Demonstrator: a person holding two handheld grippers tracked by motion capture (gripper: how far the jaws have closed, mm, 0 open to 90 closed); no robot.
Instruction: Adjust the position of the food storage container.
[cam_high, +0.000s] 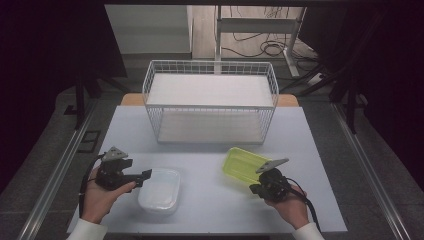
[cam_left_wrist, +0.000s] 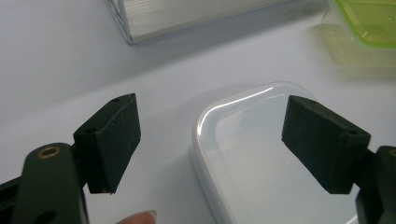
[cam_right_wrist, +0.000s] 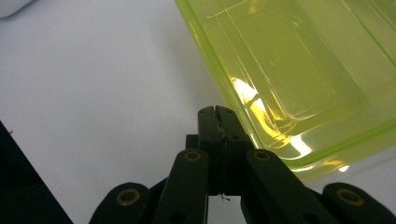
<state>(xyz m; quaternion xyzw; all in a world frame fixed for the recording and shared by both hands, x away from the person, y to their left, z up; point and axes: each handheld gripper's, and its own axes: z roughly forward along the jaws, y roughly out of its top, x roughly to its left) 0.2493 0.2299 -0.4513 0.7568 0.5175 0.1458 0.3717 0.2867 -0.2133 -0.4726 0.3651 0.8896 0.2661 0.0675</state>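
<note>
A translucent white container (cam_high: 161, 191) sits on the table's near left. My left gripper (cam_high: 142, 177) hovers at its left edge, open. In the left gripper view (cam_left_wrist: 210, 140) one pad hangs over the container (cam_left_wrist: 252, 158) and the other over bare table, neither touching it. A clear yellow-green container (cam_high: 243, 164) lies near right, apparently tilted. My right gripper (cam_high: 254, 187) is at its near edge, jaws shut together. In the right gripper view (cam_right_wrist: 215, 116) the tips rest beside the green container's (cam_right_wrist: 299, 70) rim, and I see nothing between them.
A white wire basket (cam_high: 210, 107) with a pale floor stands at the table's (cam_high: 210, 155) far middle. Open tabletop lies between the two containers and in front of the basket. Table edges run close behind both hands.
</note>
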